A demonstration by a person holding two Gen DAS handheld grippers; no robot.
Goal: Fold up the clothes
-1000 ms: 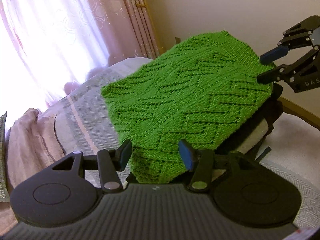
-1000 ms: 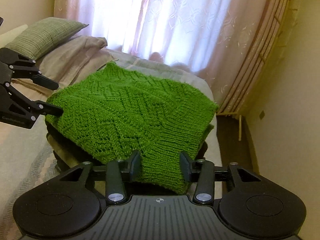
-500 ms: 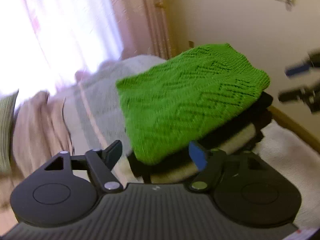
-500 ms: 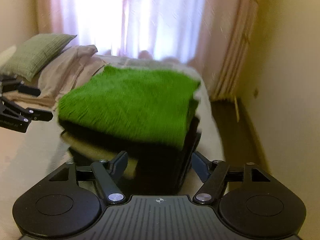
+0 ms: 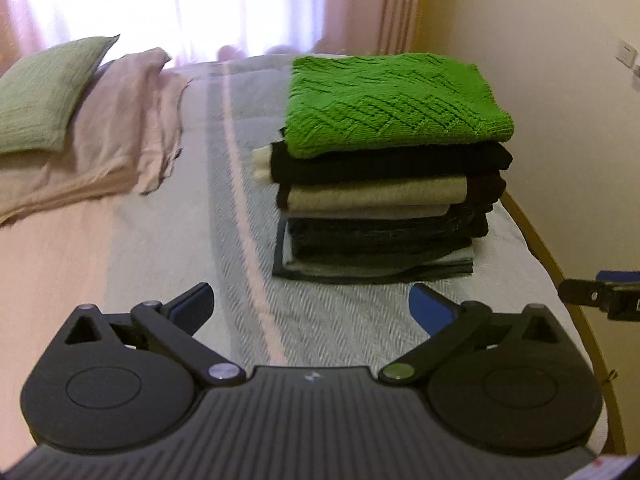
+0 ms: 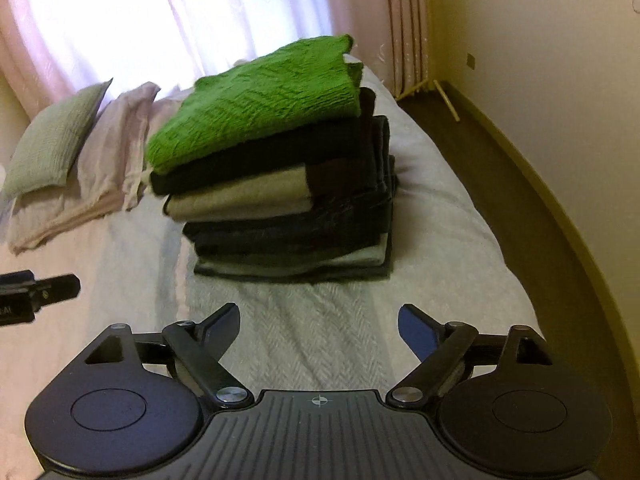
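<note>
A folded green knit sweater point(image 5: 392, 104) point(image 6: 260, 100) lies on top of a stack of folded clothes point(image 5: 384, 216) point(image 6: 288, 216) in black, beige and dark blue, on the bed. My left gripper point(image 5: 310, 306) hangs open over the bedspread, well short of the stack, with nothing between its fingers. My right gripper point(image 6: 318, 326) is open too, empty, also back from the stack. The tip of the right gripper point(image 5: 600, 292) shows at the right edge of the left wrist view. The left gripper's tip point(image 6: 36, 292) shows at the left edge of the right wrist view.
The bed point(image 5: 160, 248) has a pale herringbone spread with a pink stripe. A green pillow point(image 5: 44, 96) and a crumpled pink sheet point(image 5: 120, 128) lie at the head. Curtains point(image 6: 200, 12) cover the window behind. The bed's right edge point(image 6: 500, 248) drops to dark floor beside a wall.
Both grippers let go of the green sweater, opened wide and pulled back from the stack. The sweater now rests flat on top of the pile.
</note>
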